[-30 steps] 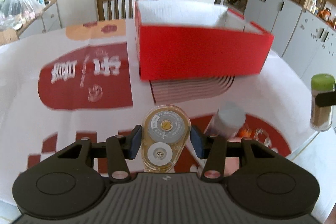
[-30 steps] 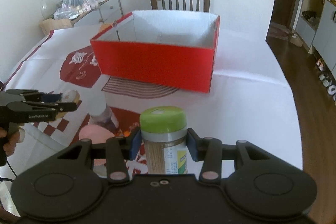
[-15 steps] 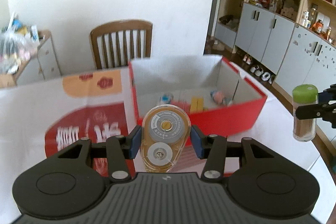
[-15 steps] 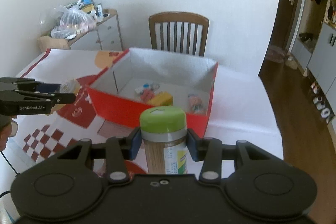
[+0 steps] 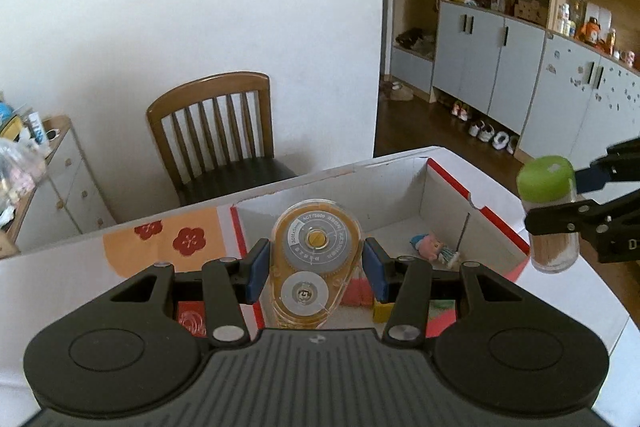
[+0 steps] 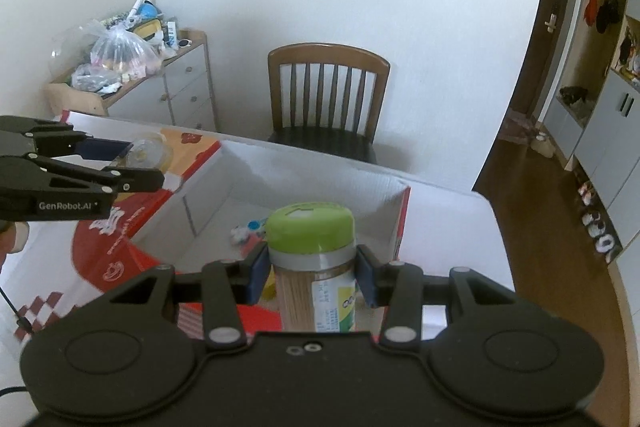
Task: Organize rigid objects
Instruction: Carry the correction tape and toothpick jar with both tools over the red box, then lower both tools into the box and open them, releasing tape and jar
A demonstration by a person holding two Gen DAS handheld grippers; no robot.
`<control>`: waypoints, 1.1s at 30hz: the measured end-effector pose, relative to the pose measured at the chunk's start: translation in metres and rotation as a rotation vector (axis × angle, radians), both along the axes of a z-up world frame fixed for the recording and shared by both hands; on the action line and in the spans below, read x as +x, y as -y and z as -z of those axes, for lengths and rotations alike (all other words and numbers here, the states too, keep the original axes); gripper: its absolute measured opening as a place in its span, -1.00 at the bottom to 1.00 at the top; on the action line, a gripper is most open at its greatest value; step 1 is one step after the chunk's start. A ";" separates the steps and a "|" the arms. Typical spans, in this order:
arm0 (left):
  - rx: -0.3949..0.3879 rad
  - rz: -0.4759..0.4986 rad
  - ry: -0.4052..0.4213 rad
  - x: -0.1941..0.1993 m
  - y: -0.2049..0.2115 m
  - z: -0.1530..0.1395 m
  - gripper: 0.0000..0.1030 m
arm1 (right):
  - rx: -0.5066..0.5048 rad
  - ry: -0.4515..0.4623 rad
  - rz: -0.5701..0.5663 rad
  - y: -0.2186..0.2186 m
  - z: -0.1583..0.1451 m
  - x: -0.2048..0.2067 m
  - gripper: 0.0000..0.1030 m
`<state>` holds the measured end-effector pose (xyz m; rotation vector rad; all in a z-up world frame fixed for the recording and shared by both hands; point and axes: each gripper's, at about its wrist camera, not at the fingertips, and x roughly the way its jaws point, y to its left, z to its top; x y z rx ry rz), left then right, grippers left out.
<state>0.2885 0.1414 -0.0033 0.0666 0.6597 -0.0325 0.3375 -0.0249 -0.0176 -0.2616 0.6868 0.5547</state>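
Observation:
My left gripper (image 5: pixel 315 269) is shut on a clear yellow correction-tape dispenser (image 5: pixel 314 259), held above the left side of the red box (image 5: pixel 496 223). My right gripper (image 6: pixel 311 277) is shut on a toothpick jar (image 6: pixel 314 267) with a green lid, held over the box's (image 6: pixel 402 223) near right edge. In the left wrist view the jar (image 5: pixel 550 223) hangs at the right, off the box's right wall. The right wrist view shows the left gripper (image 6: pixel 140 163) with the dispenser (image 6: pixel 150 149) at the left. Small toys (image 5: pixel 434 247) and coloured blocks (image 5: pixel 382 309) lie in the box.
The box stands on a table with a red and white printed cloth (image 6: pixel 108 243). A wooden chair (image 6: pixel 328 95) stands behind the table, a drawer unit with bags (image 6: pixel 120 55) at the back left, and grey cupboards (image 5: pixel 520 75) to the right.
Both grippers have risen and moved forward over the box with their objects still held. The box's inside has come into view and now lies below them.

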 end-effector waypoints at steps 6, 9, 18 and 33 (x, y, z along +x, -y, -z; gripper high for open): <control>0.013 0.031 -0.075 0.038 0.001 0.026 -0.06 | -0.044 -0.034 0.009 -0.022 0.021 0.031 -0.15; 0.024 0.039 -0.112 0.055 0.003 0.043 -0.06 | -0.062 -0.046 0.019 -0.031 0.034 0.044 -0.15; 0.040 0.048 -0.244 0.090 0.007 0.092 -0.06 | -0.115 -0.124 0.035 -0.048 0.080 0.067 -0.15; 0.036 0.040 -0.439 0.124 0.012 0.124 -0.06 | -0.166 -0.197 0.010 -0.055 0.109 0.077 -0.15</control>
